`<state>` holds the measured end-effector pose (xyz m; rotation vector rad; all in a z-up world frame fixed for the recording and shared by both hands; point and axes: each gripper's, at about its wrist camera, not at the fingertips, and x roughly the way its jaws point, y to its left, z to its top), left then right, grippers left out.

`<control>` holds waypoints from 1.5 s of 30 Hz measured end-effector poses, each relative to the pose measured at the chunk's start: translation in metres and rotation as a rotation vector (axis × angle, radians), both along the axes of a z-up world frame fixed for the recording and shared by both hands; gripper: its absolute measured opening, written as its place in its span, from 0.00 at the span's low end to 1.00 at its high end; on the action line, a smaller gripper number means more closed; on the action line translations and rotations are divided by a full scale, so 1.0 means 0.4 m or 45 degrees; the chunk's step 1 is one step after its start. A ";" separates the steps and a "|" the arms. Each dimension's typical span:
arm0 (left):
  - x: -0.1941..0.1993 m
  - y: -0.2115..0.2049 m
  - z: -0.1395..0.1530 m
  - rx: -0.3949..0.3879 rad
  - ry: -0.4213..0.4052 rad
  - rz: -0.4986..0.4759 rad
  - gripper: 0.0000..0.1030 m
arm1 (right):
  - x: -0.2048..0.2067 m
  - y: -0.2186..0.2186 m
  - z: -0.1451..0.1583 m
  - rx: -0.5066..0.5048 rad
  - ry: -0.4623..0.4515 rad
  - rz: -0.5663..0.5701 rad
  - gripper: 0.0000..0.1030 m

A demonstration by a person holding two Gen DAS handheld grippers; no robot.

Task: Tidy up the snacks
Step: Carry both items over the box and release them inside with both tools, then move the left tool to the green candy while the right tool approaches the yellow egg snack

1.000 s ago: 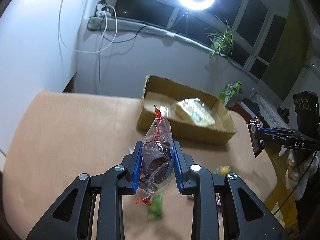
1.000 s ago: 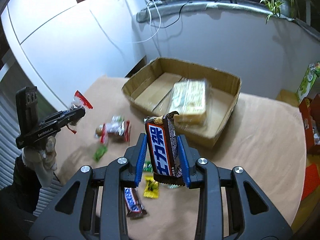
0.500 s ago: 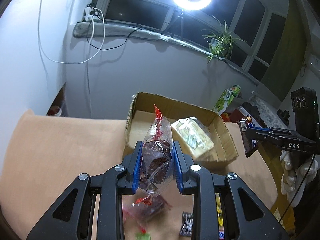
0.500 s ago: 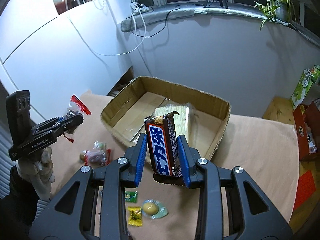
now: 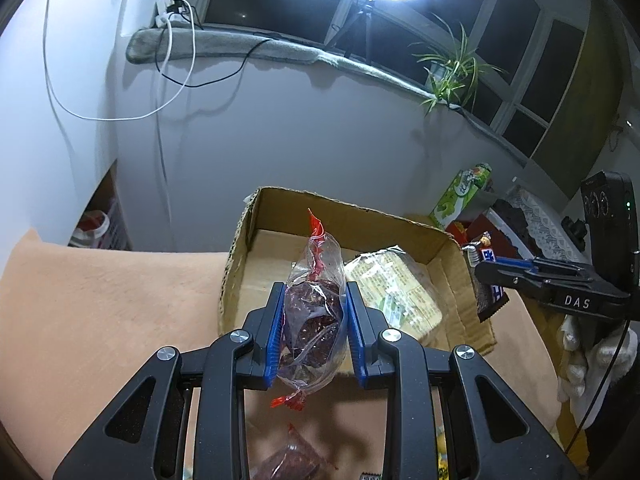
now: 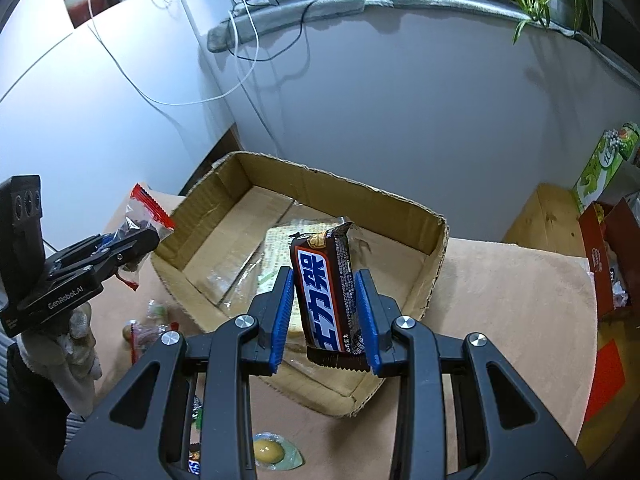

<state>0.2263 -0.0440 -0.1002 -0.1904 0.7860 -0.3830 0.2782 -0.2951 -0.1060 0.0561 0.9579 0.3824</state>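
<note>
My left claw (image 5: 314, 330) is clenched on a clear plastic packet of dark dried fruit with red crimped ends (image 5: 314, 312), pinched across its fat middle so the loose contents cannot slide out of the blue pads, and held upright with its top seal pointing at the open brown cardboard box (image 5: 276, 240) ahead. I carry it high, above the box's near wall, since I judge it is meant to drop inside. In the box already lies a flat, clear-wrapped pack of pale crackers (image 5: 394, 292), towards the right half, leaving bare floor on the left for my packet. My right claw (image 6: 326, 314) grips a brown chocolate bar with a blue-and-white label (image 6: 326, 292), standing on end and squeezed across its narrow width, poised over the box's near right corner. Left behind on the tan-covered desk (image 6: 520, 300) are a few small sweets, among them a round yellow one in a clear wrapper (image 6: 272, 452), so the sorting looks only partly done.
</note>
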 end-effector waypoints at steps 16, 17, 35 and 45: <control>0.015 -0.028 0.002 0.062 -0.025 -0.001 0.63 | -0.007 0.015 0.016 -0.059 -0.066 0.005 0.76; 0.015 -0.026 0.003 0.061 -0.027 -0.002 0.63 | -0.010 0.016 0.019 -0.063 -0.068 0.006 0.76; -0.057 0.023 0.046 0.020 -0.063 0.023 0.63 | -0.126 0.027 0.057 -0.076 -0.105 0.066 0.76; -0.173 0.097 0.049 0.017 -0.085 0.045 0.63 | -0.262 0.047 0.036 -0.067 -0.093 0.141 0.76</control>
